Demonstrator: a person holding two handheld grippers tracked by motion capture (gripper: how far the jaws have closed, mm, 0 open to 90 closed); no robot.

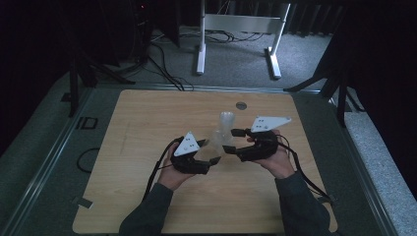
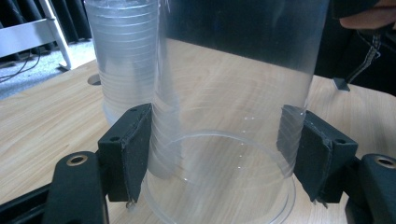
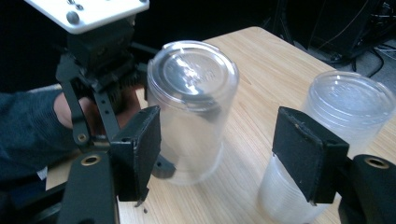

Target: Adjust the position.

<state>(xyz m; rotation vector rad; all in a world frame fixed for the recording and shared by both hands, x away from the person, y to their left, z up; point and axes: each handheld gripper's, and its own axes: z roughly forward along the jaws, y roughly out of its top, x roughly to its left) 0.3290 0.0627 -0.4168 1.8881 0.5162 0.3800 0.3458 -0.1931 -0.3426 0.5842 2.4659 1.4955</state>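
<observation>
L claw (image 2: 219, 154) pinches single clear cup (image 2: 233, 116) upside down on worktop (image 2: 46, 121) just beside cup stack (image 3: 345, 140), R claw (image 3: 217, 158) spread w/ nothing gripped: cup looks separated, next prob set it clear & R take the stack's top cup.

The surface (image 1: 147, 196) was a light wooden board with rounded corners, its grain running across, set on a grey framed base. A small round metal disc (image 1: 241, 105) sat flush in it near the far edge, about midway along. Two things stood directly on the wood, both mouth down: a single clear plastic cup (image 3: 191, 116) and, just beside it on the far side, a stack of clear cups (image 3: 336, 135). The two stood close together but apart, a strip of bare wood showing between them. Beyond the far edge lay grey carpeted floor (image 1: 236, 59).
</observation>
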